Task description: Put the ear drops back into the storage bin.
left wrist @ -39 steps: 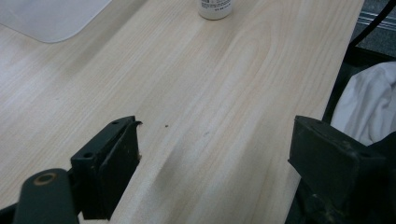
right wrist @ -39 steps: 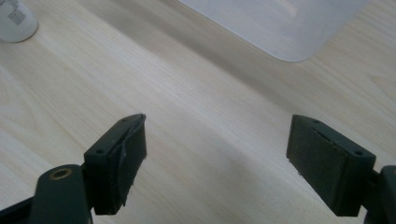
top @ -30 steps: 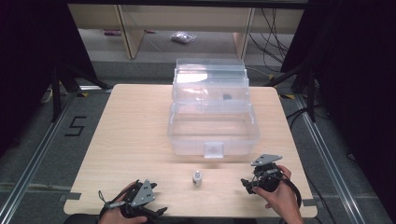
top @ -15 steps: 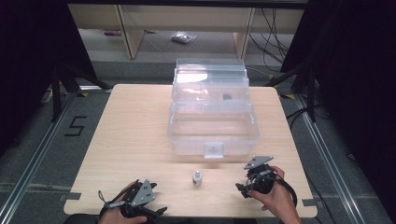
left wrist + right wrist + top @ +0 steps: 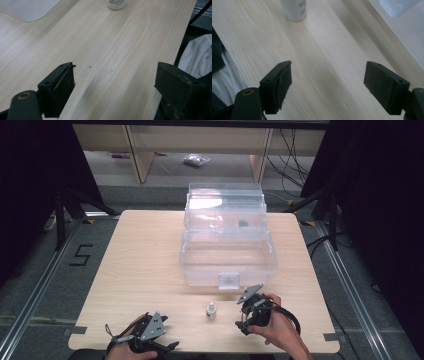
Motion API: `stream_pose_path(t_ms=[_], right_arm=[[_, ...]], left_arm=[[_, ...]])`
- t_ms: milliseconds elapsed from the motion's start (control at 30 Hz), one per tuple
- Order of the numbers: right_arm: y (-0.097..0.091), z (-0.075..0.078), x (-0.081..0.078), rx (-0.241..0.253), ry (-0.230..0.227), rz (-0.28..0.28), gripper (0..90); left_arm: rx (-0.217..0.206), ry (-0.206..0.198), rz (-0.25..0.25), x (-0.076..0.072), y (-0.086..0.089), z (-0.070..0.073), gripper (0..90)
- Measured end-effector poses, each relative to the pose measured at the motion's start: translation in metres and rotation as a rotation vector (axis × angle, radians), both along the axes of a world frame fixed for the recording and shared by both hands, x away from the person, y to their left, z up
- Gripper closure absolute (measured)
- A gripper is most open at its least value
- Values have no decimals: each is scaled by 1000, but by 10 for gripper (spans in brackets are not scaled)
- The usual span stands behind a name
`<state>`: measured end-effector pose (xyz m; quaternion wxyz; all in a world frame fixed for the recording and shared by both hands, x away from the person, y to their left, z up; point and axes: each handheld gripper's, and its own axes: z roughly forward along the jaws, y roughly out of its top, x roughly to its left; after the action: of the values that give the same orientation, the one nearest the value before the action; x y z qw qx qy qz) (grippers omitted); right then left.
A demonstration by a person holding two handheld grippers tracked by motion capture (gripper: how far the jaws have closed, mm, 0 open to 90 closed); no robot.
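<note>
A small white bottle [image 5: 212,310] stands upright on the pale wooden table [image 5: 150,270], between my two grippers. Its base shows at the top of the left gripper view [image 5: 116,4] and of the right gripper view [image 5: 294,11]. My left gripper [image 5: 167,346] lies at the table's near edge, left of the bottle, its jaws wide apart [image 5: 115,82] with only bare wood between them. My right gripper [image 5: 242,321] sits just right of the bottle, pointing toward it, also open [image 5: 328,82] and holding nothing.
A clear plastic box [image 5: 227,252] with a front latch and a raised lid stands at the table's middle back; its corner shows in the left gripper view [image 5: 27,10] and the right gripper view [image 5: 404,20]. White cloth [image 5: 195,57] hangs below the near edge. Shelves stand beyond the table.
My right gripper has moved left and nearer along the table, closing in on the white bottle. The left gripper and the bottle have stayed put.
</note>
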<state>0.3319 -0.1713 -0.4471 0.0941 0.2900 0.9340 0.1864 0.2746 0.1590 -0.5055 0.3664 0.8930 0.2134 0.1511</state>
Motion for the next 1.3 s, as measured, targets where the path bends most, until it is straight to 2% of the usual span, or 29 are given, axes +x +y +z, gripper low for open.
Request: stream_pose_path(t_ms=[33, 100, 267, 300, 333, 400, 433, 467, 567, 600, 667, 767, 933, 967, 1000, 1067, 1133, 1200, 1233, 1300], right_arm=[[2, -1, 2, 0, -13, 23, 234], [6, 0, 3, -16, -17, 34, 237], [18, 0, 2, 2, 7, 75, 248], [21, 1, 3, 2, 8, 93, 248], [24, 2, 2, -2, 13, 82, 249], [31, 3, 5, -6, 7, 121, 263], [31, 3, 5, -6, 7, 121, 263], [34, 3, 5, -8, 11, 124, 269], [44, 5, 9, -23, 15, 135, 278], [47, 5, 11, -29, 14, 149, 284], [52, 5, 13, -39, 17, 145, 294], [62, 2, 17, -64, 25, 186, 317], [70, 0, 21, -77, 33, 209, 324], [72, 0, 21, -80, 46, 200, 325], [74, 0, 23, -83, 49, 220, 327], [78, -1, 23, -87, 57, 216, 334], [81, -1, 26, -93, 51, 235, 345], [85, -2, 27, -100, 52, 221, 359], [88, -4, 28, -116, 75, 214, 388], [90, -4, 28, -123, 77, 214, 390]], left_arm=[[-12, 14, 14, -1, 0, -1, 155], [-1, 14, 14, 0, 0, 0, 154], [-3, 7, 3, 0, -1, 0, 154], [2, 7, 2, 0, 0, 1, 154], [-11, 16, 15, -1, -1, -1, 154], [5, 2, 2, 0, 0, 1, 154], [5, 2, 2, 0, 0, 1, 154], [-7, 4, 4, -1, -1, 0, 154], [-2, 2, -1, 0, 0, 0, 154], [-9, 17, 12, -1, 0, -1, 154], [0, 8, 15, 0, 0, 0, 154], [-4, 3, -3, 0, -1, 0, 154], [-5, 2, -1, 0, 0, 0, 154], [-5, 1, -2, 0, 0, 0, 154], [-10, 2, -2, -1, -1, 0, 154], [-12, 5, -3, -1, -1, 0, 154], [-6, 3, -2, -1, 0, 0, 154], [-6, 3, -2, 0, 0, 0, 154], [-7, 2, -3, 0, 0, 0, 154], [-9, 5, -4, -1, -1, 0, 154]])
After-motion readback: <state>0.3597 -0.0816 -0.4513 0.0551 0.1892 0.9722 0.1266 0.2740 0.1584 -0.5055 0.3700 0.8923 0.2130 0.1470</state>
